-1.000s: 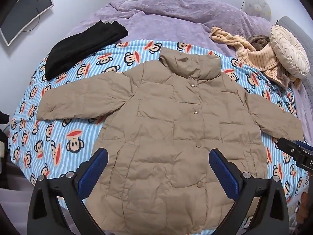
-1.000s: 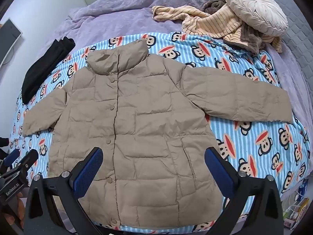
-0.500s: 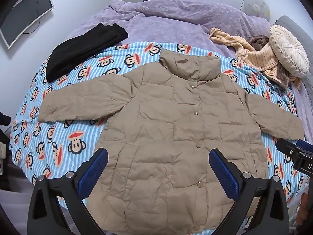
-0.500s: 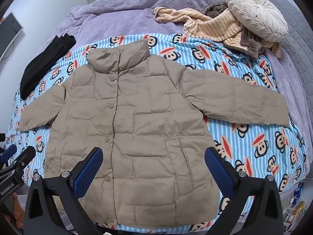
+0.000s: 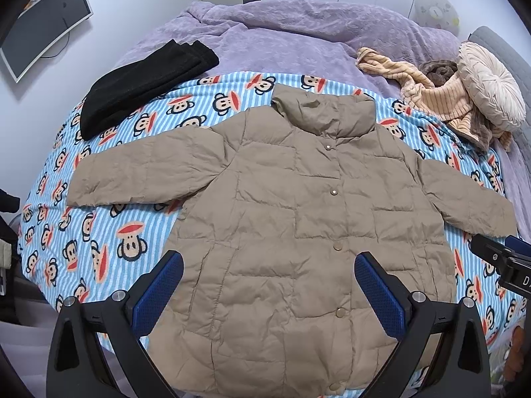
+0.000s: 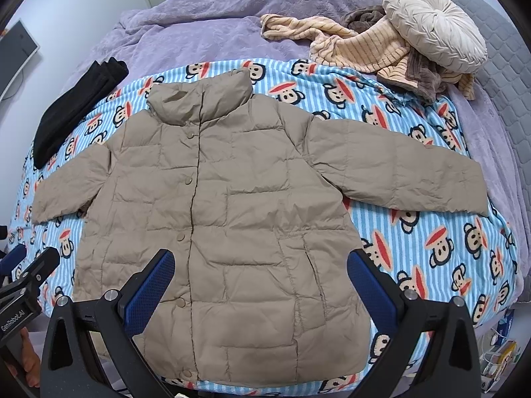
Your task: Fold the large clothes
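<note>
Jacket (image 5: pixel 298 232), tan quilted puffer, lies flat, sleeves spread.

Light even and soft in both views, bright enough indoors; source not in view. No hard shadows: only thin dark lines under the jacket (image 5: pixel 298 219) sleeves and hem. No glare on fabric; small dull glints on the snaps. Walls read pale, slightly blue-white.

Strong fisheye bend in both views: bed (image 6: pixel 212 30) edges curve, the monitor (image 5: pixel 43 23) at upper left bows. Black vignette fills all four corners.

Focus sharp over the jacket centre, quilting and creases clear. Far pillow (image 6: pixel 434 23) a little softer. No motion blur. Gripper fingers (image 5: pixel 156 292) at bottom edge crisp, blue pad texture visible.
</note>
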The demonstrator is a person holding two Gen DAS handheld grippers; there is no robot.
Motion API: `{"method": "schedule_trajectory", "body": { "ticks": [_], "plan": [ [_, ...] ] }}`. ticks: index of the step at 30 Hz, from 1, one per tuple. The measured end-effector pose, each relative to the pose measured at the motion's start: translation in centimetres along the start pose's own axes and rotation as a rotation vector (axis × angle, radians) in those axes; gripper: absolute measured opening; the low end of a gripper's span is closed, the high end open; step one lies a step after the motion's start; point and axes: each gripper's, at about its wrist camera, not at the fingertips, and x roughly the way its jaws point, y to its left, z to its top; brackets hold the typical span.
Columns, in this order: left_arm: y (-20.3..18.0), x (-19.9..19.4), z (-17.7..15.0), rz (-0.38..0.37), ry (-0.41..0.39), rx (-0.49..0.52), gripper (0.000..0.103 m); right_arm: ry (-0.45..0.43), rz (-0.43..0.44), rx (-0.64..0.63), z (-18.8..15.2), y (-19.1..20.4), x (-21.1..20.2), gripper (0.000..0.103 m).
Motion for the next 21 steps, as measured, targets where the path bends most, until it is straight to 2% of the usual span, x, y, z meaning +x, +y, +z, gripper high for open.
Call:
{"method": "schedule_trajectory", "body": {
  "ticks": [21],
  "plan": [
    [0.09,-0.02,0.07,0.0,0.0,0.0,0.103,-0.002,-0.003,0.0,0.02,0.13,-0.15,0.103]
  ]
}}
